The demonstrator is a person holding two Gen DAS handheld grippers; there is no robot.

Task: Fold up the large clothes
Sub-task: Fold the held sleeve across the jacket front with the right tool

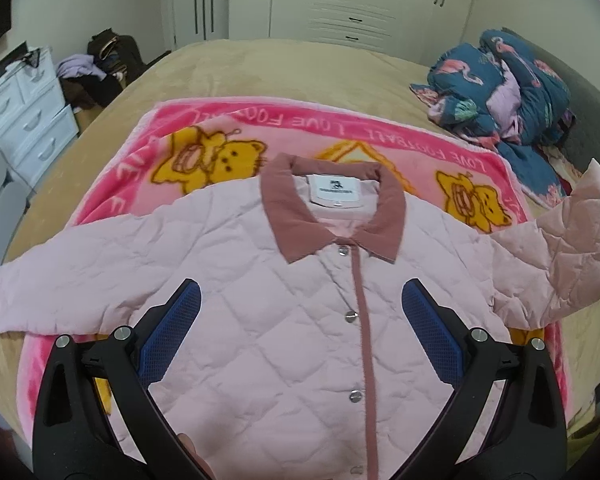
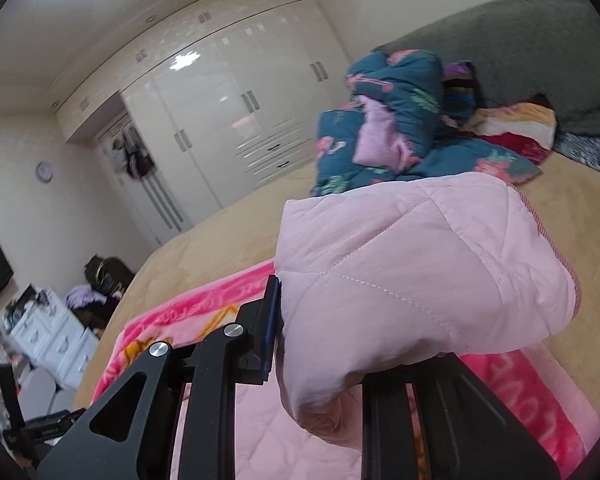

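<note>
A pale pink quilted jacket (image 1: 260,312) with a dusty-rose collar (image 1: 332,216) lies buttoned, front up, on a pink cartoon blanket (image 1: 228,136). My left gripper (image 1: 300,300) hovers above its chest, jaws wide apart, nothing between the blue pads (image 1: 172,336). One sleeve lies flat at the left. The other sleeve (image 1: 556,248) is lifted off the bed at the right edge. In the right wrist view that sleeve's cuff end (image 2: 420,272) bulges out of my right gripper (image 2: 296,320), which is shut on it; the fabric hides the far finger.
The blanket lies on a tan bedspread (image 1: 300,68). A bundled teal flamingo quilt (image 1: 500,88) sits at the bed's far right by a grey headboard (image 2: 520,40). White wardrobes (image 2: 228,112) line the far wall. A white drawer unit (image 1: 28,120) and piled clothes stand left of the bed.
</note>
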